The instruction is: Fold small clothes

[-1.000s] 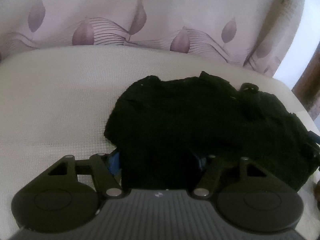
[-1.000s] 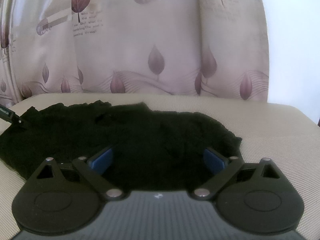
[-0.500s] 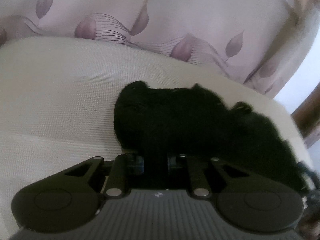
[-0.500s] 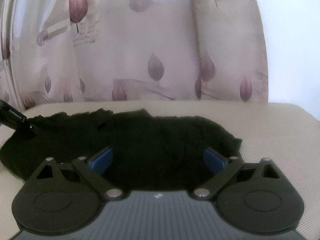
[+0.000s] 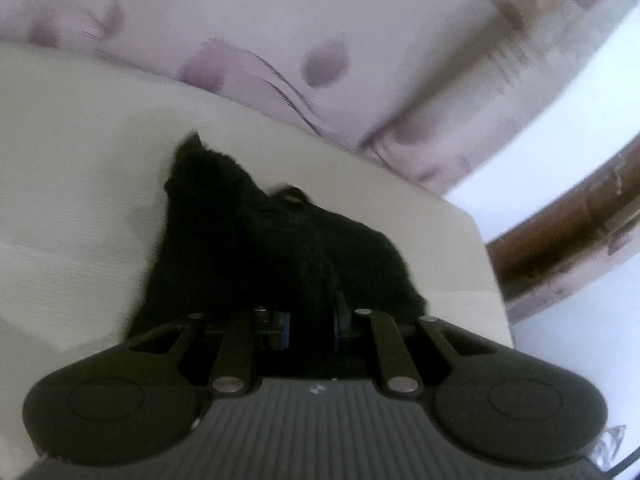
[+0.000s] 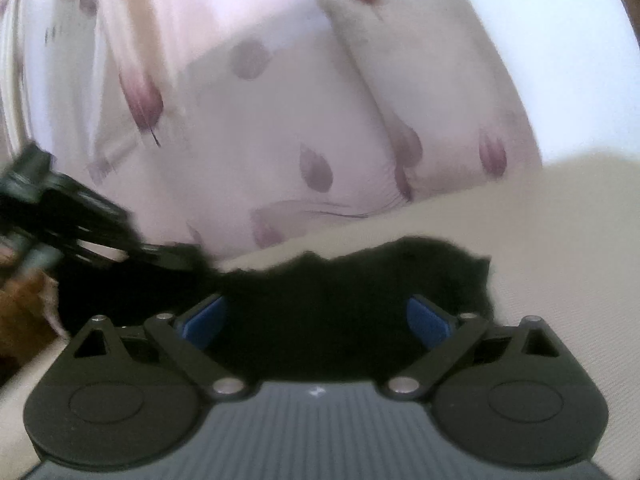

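A small black garment (image 5: pixel 256 240) lies on a cream cushion (image 5: pixel 80 168). My left gripper (image 5: pixel 311 326) is shut on the garment's near edge and holds that edge lifted off the cushion. In the right wrist view the same garment (image 6: pixel 360 280) lies across the cushion (image 6: pixel 560 248). My right gripper (image 6: pixel 316 320) is open, its blue pads (image 6: pixel 426 322) spread wide over the cloth. The left gripper also shows in the right wrist view (image 6: pixel 168 258), at the garment's left end. Both views are blurred.
A pale curtain with purple leaf print (image 5: pixel 280 40) hangs behind the cushion, also in the right wrist view (image 6: pixel 280 120). A brown wooden frame (image 5: pixel 568 240) curves at the right. The cushion's right edge (image 5: pixel 492 280) is close to the garment.
My left gripper shut on the garment's edge and lifted it, bunching the cloth to the right. My right gripper stayed open over the cloth and its view tilted.
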Demonstrator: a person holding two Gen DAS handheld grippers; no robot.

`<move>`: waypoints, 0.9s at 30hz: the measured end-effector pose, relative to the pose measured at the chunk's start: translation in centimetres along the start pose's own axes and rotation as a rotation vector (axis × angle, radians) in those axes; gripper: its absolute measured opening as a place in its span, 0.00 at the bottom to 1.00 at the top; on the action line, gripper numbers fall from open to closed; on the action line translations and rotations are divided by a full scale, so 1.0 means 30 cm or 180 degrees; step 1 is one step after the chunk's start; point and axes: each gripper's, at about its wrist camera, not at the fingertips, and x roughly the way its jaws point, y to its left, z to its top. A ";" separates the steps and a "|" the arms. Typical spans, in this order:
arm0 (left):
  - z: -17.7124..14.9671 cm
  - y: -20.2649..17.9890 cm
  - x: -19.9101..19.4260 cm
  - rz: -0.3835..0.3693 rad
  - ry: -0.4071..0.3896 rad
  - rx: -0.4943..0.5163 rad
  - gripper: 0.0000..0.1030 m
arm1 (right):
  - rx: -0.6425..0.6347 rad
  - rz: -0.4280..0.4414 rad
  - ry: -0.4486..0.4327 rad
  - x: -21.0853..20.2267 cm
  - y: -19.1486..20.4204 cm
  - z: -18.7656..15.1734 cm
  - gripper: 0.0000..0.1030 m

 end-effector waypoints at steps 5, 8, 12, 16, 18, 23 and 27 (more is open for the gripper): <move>-0.055 -0.087 0.141 -0.0108 0.0152 -0.0114 0.17 | 0.0319 0.0406 0.0147 -0.061 -0.040 -0.012 0.95; -0.077 -0.099 0.186 -0.0284 0.0247 -0.0195 0.20 | 0.0349 0.0600 0.0214 -0.077 -0.035 -0.014 0.96; -0.076 -0.078 0.201 -0.0984 0.0351 -0.0597 0.61 | 0.0510 0.0924 0.0343 -0.060 -0.031 -0.018 0.96; -0.051 -0.094 0.096 -0.1265 0.0061 -0.0349 0.73 | 0.0722 0.1032 0.0414 -0.022 -0.031 -0.026 0.96; -0.048 -0.068 0.013 -0.1333 -0.0174 -0.0145 0.84 | 0.0838 0.1069 0.0449 -0.009 -0.038 -0.032 0.96; -0.153 0.069 -0.109 -0.0755 -0.0608 0.0371 0.93 | 0.0914 0.0916 0.0488 -0.003 -0.058 -0.026 0.95; -0.323 0.180 -0.106 -0.0371 -0.0815 0.0735 0.93 | 0.0878 0.0662 0.0513 0.015 -0.071 0.006 0.96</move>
